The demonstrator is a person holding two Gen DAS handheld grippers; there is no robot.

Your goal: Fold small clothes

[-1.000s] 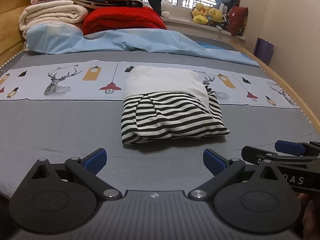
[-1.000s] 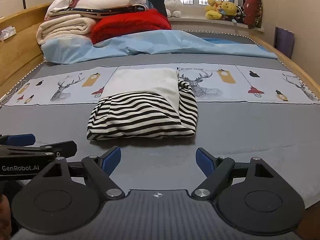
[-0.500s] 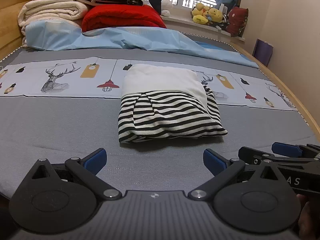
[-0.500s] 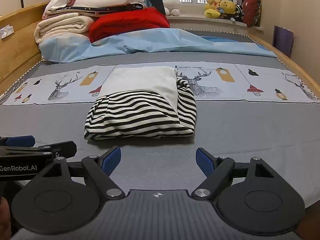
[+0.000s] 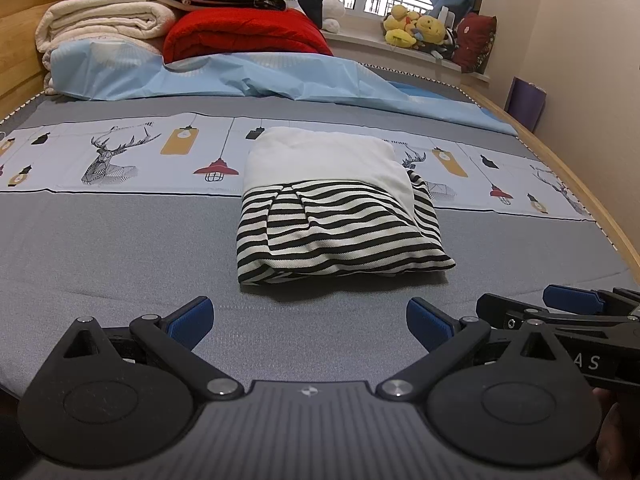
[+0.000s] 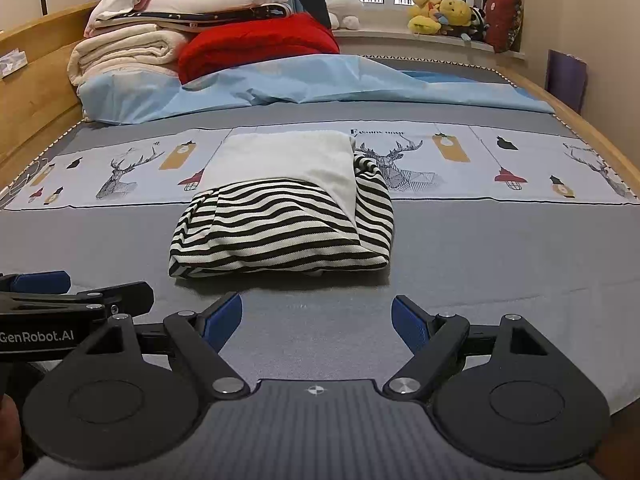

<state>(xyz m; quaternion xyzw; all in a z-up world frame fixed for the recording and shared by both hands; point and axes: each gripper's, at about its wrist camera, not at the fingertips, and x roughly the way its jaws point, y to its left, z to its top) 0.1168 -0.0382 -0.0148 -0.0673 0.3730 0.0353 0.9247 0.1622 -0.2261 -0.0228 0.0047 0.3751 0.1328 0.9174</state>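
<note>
A folded garment (image 5: 332, 208) (image 6: 288, 212), white on its far half and black-and-white striped on its near half, lies flat on the grey bed cover. My left gripper (image 5: 310, 320) hovers open just short of the garment's near edge, nothing between its blue pads. My right gripper (image 6: 316, 318) is likewise open and empty, close to the same near edge. Each gripper shows at the side of the other's view: the right gripper (image 5: 568, 312) beside the left one, the left gripper (image 6: 60, 292) beside the right one. Neither touches the cloth.
Folded blankets (image 5: 108, 20), a red quilt (image 5: 244, 32) and a light blue sheet (image 5: 256, 76) pile up at the bed's far end. Plush toys (image 6: 444, 14) sit on the window sill. A wooden bed rail (image 5: 580, 196) runs along the right, a wooden board (image 6: 36, 96) along the left.
Both grippers have drifted slightly back and lower from the garment; it sits a little higher in each view. The garment itself has not moved.
</note>
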